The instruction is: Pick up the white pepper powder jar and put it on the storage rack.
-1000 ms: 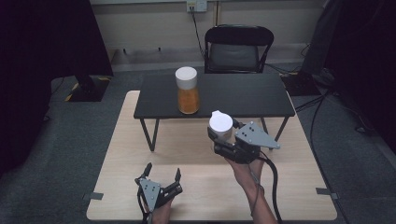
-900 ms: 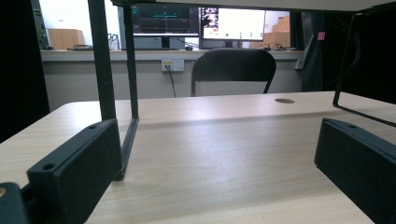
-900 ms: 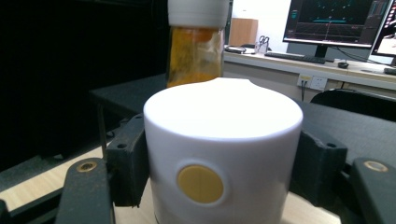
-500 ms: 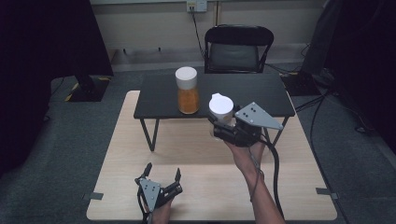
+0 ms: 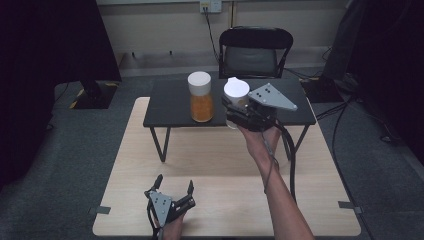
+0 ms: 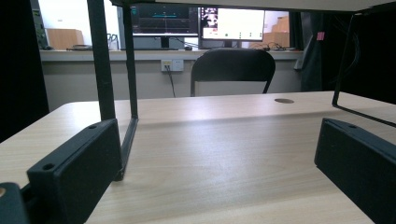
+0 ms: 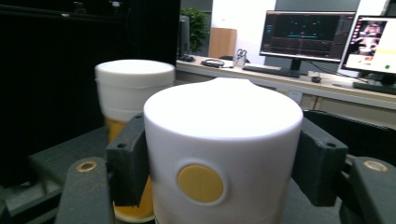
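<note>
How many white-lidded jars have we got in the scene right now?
2. One white-lidded jar of orange contents stands on the small black table. The other white-lidded jar is clamped in the right gripper, held beside the first. None look hidden.

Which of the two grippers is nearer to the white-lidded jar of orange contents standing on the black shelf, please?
The right. The right gripper, shut on a second white-lidded container, hovers just beside the jar; the left gripper rests open on the wooden table, well away.

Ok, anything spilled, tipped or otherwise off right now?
Nothing stands out. The right gripper holds the white-lidded container upright; the orange-filled jar stands upright on the black shelf. No spill visible.
</note>
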The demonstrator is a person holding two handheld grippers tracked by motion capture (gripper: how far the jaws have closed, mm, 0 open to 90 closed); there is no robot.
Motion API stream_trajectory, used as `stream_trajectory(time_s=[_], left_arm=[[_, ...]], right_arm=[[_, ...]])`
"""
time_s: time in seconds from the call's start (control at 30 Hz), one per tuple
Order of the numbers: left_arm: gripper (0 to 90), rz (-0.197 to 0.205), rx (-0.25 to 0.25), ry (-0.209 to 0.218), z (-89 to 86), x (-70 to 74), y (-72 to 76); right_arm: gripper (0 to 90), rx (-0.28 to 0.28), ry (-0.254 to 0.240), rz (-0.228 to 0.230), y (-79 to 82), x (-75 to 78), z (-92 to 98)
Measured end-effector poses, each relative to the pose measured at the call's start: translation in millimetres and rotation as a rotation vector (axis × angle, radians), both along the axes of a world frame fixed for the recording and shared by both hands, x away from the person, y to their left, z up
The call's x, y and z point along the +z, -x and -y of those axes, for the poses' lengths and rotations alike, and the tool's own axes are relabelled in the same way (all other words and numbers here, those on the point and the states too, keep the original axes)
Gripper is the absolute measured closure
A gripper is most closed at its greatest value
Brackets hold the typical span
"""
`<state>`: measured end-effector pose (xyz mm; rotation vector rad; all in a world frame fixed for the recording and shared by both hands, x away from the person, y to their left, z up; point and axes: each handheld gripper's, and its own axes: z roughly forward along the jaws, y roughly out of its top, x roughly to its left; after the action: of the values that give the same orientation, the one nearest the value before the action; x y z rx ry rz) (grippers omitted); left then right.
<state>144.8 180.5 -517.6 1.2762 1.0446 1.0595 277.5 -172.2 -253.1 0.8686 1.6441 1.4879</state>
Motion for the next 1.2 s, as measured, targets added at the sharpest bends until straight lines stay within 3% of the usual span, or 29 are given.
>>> stream_trajectory(time_s=[0.27,0.37,0.47,0.63,1.13,1.2], left_arm=[[0.3,0.000,0.000,0.000,-0.1,0.0,0.0],[0.3,0.000,0.000,-0.001,-0.1,0.1,0.0],[0.3,0.000,0.000,-0.001,-0.1,0.0,0.0],[0.3,0.000,0.000,-0.001,-0.1,0.1,0.0],[0.3,-0.001,0.000,-0.001,-0.1,0.2,0.0],[0.3,-0.001,0.000,-0.001,-0.1,0.1,0.0]], right_arm=[[30.3,-0.046,-0.023,-0.010,-17.4,-4.1,-3.8],[30.3,-0.040,-0.036,-0.024,-23.9,-6.3,-3.3],[30.3,-0.048,-0.020,-0.017,-25.8,-8.5,-6.7],[30.3,-0.042,-0.052,-0.021,-28.4,-12.7,-3.3],[29.7,-0.041,-0.058,-0.025,-29.6,-13.1,-2.8],[25.6,-0.048,-0.059,-0.018,-28.8,-14.4,-4.2]])
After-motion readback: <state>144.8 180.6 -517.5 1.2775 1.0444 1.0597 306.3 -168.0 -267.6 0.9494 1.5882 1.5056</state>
